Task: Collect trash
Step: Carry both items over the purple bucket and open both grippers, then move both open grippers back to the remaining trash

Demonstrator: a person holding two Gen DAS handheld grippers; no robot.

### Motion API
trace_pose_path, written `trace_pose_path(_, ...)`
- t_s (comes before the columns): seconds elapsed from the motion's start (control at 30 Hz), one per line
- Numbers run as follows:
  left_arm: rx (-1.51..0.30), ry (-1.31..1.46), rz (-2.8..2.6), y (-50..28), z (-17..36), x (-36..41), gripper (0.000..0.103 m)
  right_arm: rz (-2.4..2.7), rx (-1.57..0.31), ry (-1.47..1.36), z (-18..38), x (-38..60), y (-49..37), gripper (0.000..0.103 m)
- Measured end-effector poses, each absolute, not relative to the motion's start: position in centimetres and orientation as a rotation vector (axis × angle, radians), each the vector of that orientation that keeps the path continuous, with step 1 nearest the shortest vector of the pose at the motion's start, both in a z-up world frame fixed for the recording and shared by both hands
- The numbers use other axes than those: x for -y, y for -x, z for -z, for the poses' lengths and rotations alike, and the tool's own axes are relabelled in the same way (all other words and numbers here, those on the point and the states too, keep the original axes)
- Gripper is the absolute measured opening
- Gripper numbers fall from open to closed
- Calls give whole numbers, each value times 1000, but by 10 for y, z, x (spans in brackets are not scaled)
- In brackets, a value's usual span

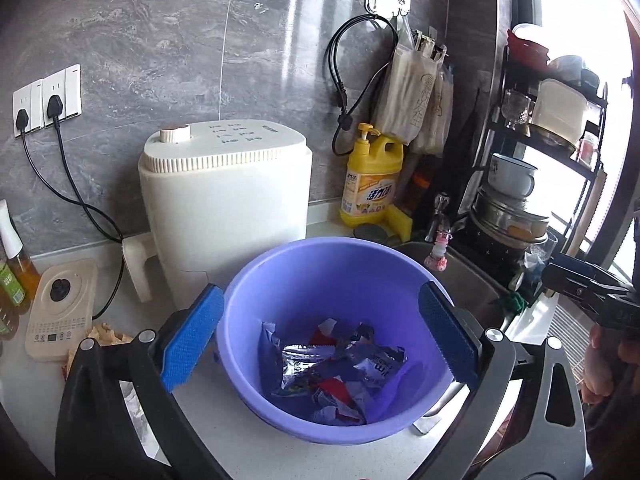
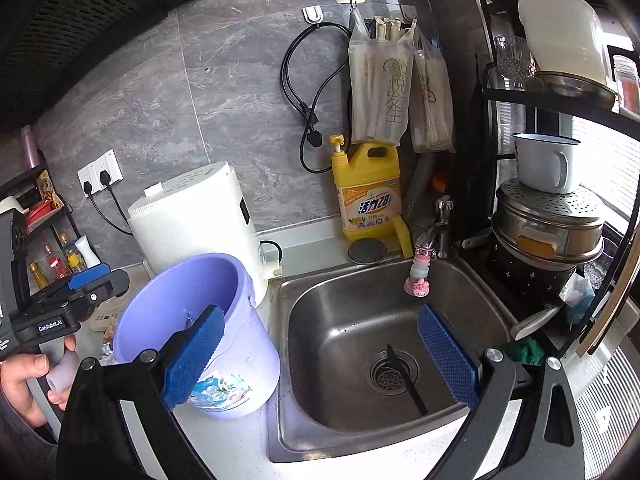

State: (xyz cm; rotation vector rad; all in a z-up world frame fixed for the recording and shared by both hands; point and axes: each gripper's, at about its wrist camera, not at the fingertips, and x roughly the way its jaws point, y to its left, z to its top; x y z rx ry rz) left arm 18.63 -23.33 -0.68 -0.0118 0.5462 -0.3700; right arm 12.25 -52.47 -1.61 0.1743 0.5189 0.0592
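Both our tongs stand wide apart and hold nothing. The left tongs (image 1: 320, 344) hang just above the purple bucket (image 1: 332, 344), their blue pads framing its mouth from either side without touching the rim. Inside, on the bucket's floor, lies a heap of crumpled snack wrappers (image 1: 332, 372), silver, blue and red. The bucket stands on the white counter (image 1: 36, 384), between the white appliance (image 1: 224, 204) behind it and the steel sink (image 2: 360, 312) to its right.

The right tongs (image 2: 320, 356) point down over the sink basin, where a thin black utensil (image 2: 406, 378) lies across the drain strainer (image 2: 390, 372).

We judge that a drop into the bucket is done and that we are between pickups. Some more scraps seem to remain: a pale crumpled piece (image 1: 106, 334) sits on the counter just left of the bucket, partly hidden behind our left tongs, and what it is we cannot tell.

The next move calls for drawing the left tongs clear of the bucket, swinging them toward that scrap, lowering the pads on either side of it and closing gently.
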Motion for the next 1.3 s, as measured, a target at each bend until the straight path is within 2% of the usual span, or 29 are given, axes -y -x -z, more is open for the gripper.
trace_pose_path(0.73,-585,115,109,-116,19,69,97,-364,-556,-103,10,371,-138,95)
trace_pose_path(1.07,-612,157,59,-90,35,23,97,-486,-581,-38,13,300,-134,95)
trace_pose_path(1.3,-657,178,62,-86,57,2,92,-572,-617,28,16,254,-130,95)
